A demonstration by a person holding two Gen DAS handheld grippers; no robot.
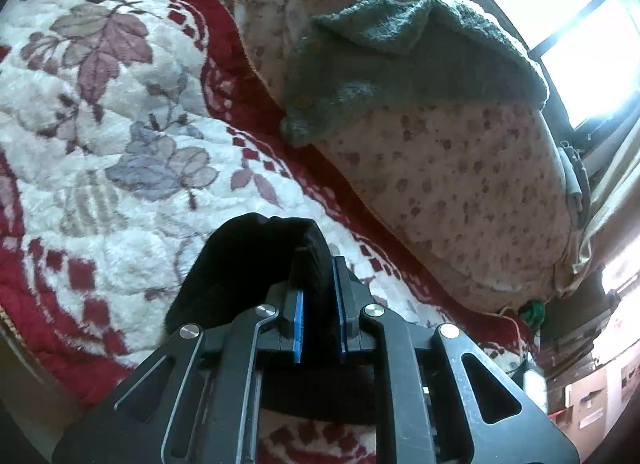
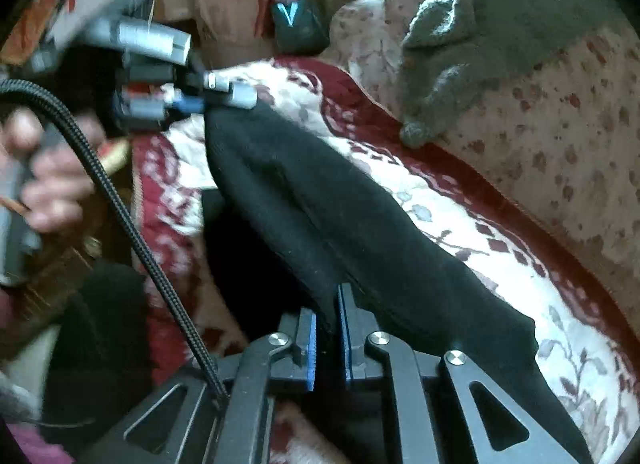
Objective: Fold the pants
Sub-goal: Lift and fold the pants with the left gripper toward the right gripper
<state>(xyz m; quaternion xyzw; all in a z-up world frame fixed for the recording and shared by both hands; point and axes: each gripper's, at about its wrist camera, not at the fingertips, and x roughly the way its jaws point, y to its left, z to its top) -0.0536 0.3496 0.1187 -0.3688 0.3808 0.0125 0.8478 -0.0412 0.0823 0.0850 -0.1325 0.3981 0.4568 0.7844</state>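
Note:
The black pants [image 2: 340,216] hang stretched between my two grippers above a red and white floral blanket [image 1: 100,124]. My left gripper [image 1: 318,292] is shut on one bunched end of the pants [image 1: 248,264]. My right gripper [image 2: 328,328] is shut on the other edge of the pants. In the right wrist view the left gripper [image 2: 224,96] shows at the upper left, blurred, pinching the far end of the black cloth. A hand [image 2: 44,180] holds it.
A spotted pink pillow [image 1: 460,184] lies along the back of the blanket, with a grey-green knitted garment [image 1: 400,64] draped on it. A bright window [image 1: 580,24] is at the right. A braided cable [image 2: 132,232] crosses the right wrist view.

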